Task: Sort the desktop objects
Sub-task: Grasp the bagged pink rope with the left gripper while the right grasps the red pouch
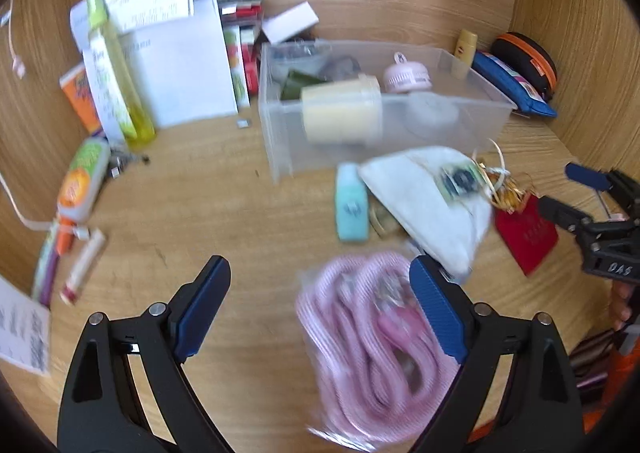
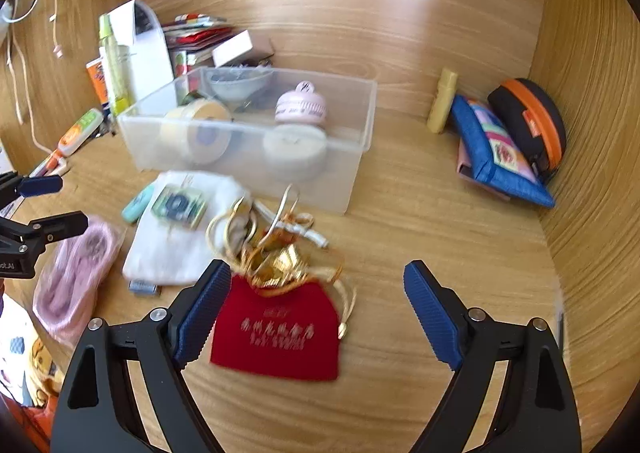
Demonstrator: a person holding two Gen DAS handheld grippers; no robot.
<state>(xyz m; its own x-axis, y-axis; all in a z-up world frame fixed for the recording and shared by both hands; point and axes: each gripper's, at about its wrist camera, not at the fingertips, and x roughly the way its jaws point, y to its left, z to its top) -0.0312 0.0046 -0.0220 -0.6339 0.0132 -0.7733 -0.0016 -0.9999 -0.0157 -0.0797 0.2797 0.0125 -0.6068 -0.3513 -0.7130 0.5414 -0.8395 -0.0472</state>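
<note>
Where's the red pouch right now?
On the desk, the red pouch lies just ahead of the open right gripper, near its left finger, below the gold cords.

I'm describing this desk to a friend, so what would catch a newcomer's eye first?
Probably the red pouch with gold cord, lying on the wood desk between the open fingers of the right gripper. Next, the pink cable bundle in its clear bag under the open left gripper. Behind both stands a clear plastic bin holding jars and a pink fan.
</note>
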